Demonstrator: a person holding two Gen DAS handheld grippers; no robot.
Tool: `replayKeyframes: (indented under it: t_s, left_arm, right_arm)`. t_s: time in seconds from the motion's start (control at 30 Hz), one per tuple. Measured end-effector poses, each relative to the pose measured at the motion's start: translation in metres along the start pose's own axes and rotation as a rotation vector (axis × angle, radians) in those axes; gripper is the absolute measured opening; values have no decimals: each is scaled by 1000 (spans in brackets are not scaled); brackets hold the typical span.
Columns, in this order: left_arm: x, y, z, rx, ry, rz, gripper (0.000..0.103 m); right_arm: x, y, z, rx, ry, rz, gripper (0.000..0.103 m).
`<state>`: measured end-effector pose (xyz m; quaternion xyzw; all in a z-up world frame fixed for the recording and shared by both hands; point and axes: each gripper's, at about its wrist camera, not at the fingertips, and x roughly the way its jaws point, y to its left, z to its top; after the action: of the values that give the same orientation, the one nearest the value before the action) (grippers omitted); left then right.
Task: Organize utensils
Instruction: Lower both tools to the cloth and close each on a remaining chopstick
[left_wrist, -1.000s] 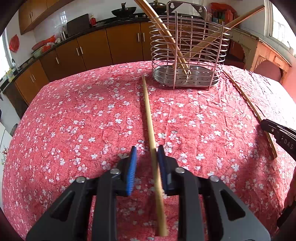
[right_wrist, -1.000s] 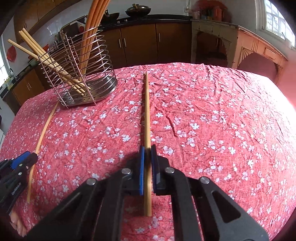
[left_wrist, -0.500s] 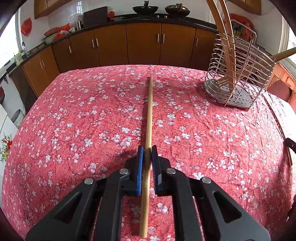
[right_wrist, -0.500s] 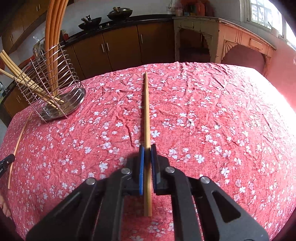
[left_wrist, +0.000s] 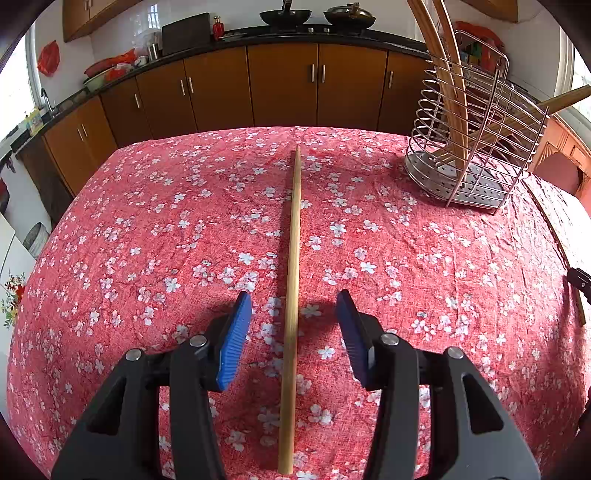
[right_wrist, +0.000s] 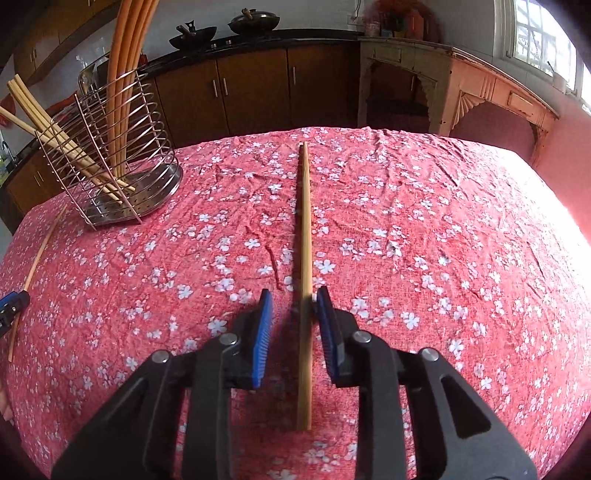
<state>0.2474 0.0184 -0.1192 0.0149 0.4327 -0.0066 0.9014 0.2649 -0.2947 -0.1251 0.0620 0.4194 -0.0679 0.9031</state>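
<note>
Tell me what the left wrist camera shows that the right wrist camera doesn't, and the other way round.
Only the left wrist view shows the left claw closely, jaws opening around a chopstick without touching it. Only the right wrist view shows the window, the pale sideboard and the right claw, jaws opening around the other chopstick. Both show the wire utensil holder with chopsticks standing inside, the floral tablecloth, the brown cabinets and two pans on the counter.

Chopstick (left_wrist: 293, 280) flat on tablecloth (left_wrist: 147, 258); rack (left_wrist: 469, 155) far right, holding chopsticks; cabinets (left_wrist: 280, 85) behind
</note>
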Motion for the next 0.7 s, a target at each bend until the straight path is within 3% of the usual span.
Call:
replayKeyframes:
  t_s: [0.5, 0.7]
  left_arm:
    - [0, 1, 1, -8, -1, -16, 51]
    - [-16, 8, -20, 29, 3, -30, 51]
  right_arm:
    - [-2, -3, -2, 1, -2, 7, 28]
    - [-14, -4, -19, -41, 1, 20, 28]
